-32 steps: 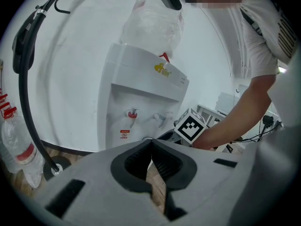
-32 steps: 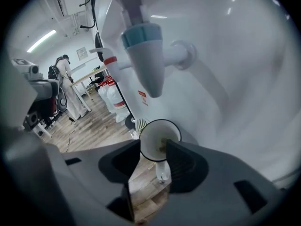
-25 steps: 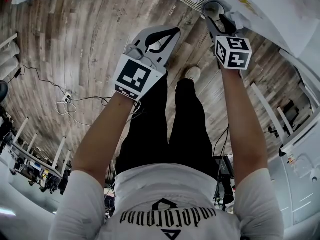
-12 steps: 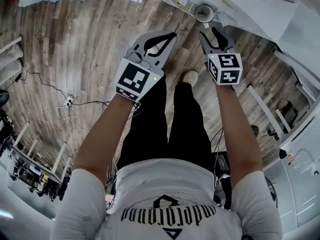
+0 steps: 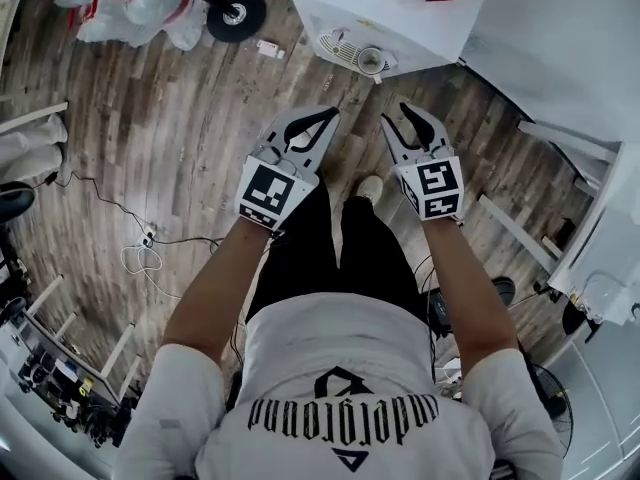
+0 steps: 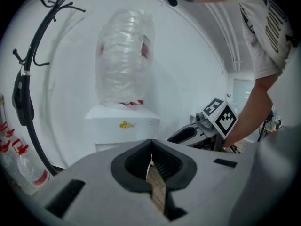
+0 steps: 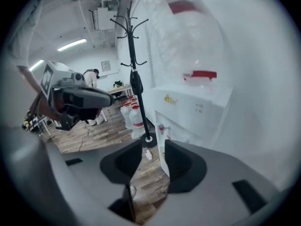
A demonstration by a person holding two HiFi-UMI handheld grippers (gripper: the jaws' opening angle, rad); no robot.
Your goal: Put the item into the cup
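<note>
Both grippers are just hanging out front over the wooden floor (image 5: 180,118), clear of the water dispenser (image 5: 370,3) — my guess is there's nothing left for them to carry. The left gripper (image 5: 326,118) has its 2 jaws pressed together on nothing. The right gripper (image 5: 395,113) has a gap between its jaws and they're closing, with only floor showing in between. The cup (image 5: 372,60) sits on the dispenser's tray, well apart from both. The item? Probably inside the cup, but it's too small to tell.
</note>
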